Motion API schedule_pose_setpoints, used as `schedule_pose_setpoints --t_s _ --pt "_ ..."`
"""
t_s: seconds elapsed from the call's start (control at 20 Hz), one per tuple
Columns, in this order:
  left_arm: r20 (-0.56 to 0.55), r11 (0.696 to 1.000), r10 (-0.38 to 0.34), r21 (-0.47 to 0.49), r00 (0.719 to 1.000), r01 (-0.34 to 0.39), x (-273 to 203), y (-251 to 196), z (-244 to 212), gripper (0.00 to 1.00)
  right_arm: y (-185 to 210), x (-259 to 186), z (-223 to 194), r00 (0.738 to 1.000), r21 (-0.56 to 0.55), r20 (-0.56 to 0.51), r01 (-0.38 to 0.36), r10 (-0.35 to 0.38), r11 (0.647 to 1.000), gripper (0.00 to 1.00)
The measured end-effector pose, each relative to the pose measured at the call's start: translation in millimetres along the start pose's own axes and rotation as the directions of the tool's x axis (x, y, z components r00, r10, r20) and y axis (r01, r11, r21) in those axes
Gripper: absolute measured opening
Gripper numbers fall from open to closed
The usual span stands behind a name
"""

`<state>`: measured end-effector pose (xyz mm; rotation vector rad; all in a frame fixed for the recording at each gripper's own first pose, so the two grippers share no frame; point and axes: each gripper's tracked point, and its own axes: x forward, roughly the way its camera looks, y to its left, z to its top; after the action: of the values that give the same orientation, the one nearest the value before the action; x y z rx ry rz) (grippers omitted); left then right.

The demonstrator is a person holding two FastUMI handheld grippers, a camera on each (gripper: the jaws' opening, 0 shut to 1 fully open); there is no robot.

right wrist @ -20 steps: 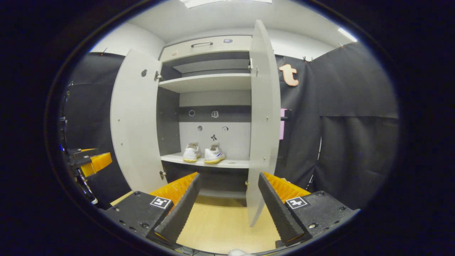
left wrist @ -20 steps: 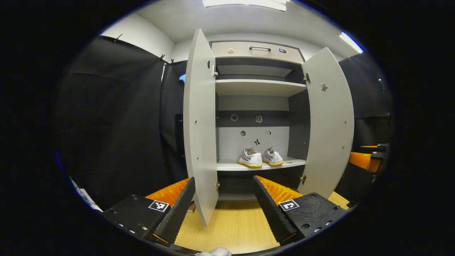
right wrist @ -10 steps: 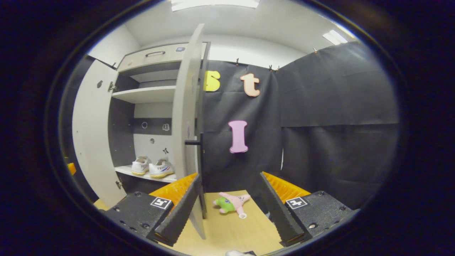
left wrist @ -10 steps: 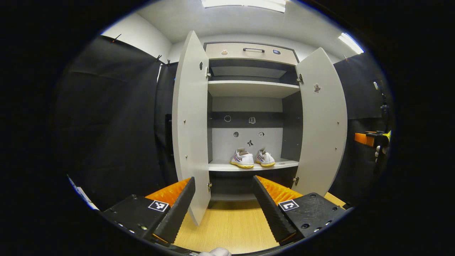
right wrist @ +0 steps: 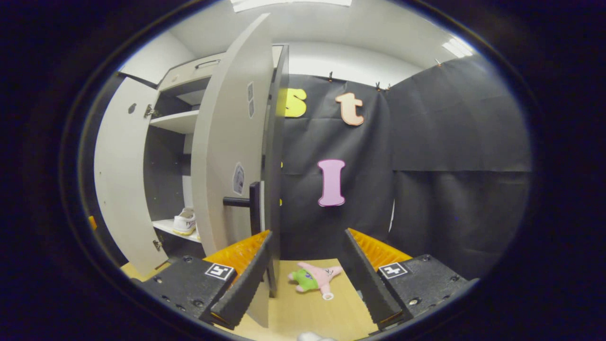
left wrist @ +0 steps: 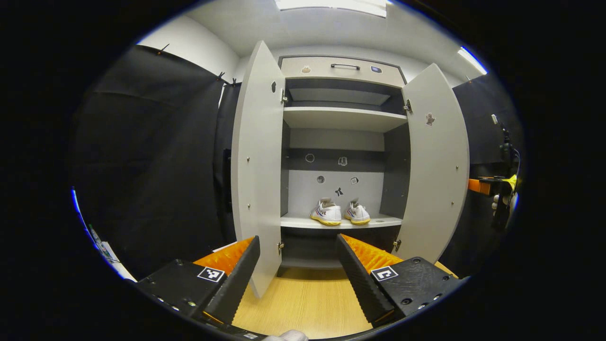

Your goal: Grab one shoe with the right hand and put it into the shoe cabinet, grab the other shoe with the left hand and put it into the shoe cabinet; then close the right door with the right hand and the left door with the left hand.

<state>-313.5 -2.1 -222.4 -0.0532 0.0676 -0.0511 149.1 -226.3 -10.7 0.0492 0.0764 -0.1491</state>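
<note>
The grey shoe cabinet (left wrist: 341, 118) stands with both doors open. Two white shoes with yellow soles (left wrist: 325, 213) (left wrist: 357, 213) sit side by side on its lower shelf. My left gripper (left wrist: 297, 241) is open and empty, low in front of the cabinet, with the left door (left wrist: 258, 166) just ahead of its left finger. My right gripper (right wrist: 307, 233) is open and empty on the outer side of the right door (right wrist: 232, 156), near the door's black handle (right wrist: 246, 202). One shoe (right wrist: 184, 221) shows past that door. In the left gripper view the right gripper (left wrist: 487, 187) is beyond the right door (left wrist: 435, 166).
A pink and green plush toy (right wrist: 315, 279) lies on the wooden floor (right wrist: 307, 312) beside the cabinet, between my right gripper's fingers in that view. Black cloth walls close in both sides. An upper shelf (left wrist: 343, 117) and a top drawer (left wrist: 341, 68) sit above the shoes.
The right gripper has swung right, from facing the cabinet's inside to the outer, handle side of the right door. The left gripper has barely shifted. Both doors stay open.
</note>
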Motion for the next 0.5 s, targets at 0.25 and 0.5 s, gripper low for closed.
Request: schedule_pose_setpoints --t_s 0.25,0.5 --pt "-0.006 1.0 0.017 -0.008 1.0 -0.017 -0.3 0.8 0.8 0.97 20.8 -3.2 1.4 1.0 -0.005 -0.001 -0.028 0.028 1.0 0.93" --pt "0.004 1.0 0.026 0.004 1.0 -0.026 -3.5 3.5 7.0 0.97 83.0 -3.7 0.8 0.987 0.003 0.003 -0.16 0.16 0.987 0.93"
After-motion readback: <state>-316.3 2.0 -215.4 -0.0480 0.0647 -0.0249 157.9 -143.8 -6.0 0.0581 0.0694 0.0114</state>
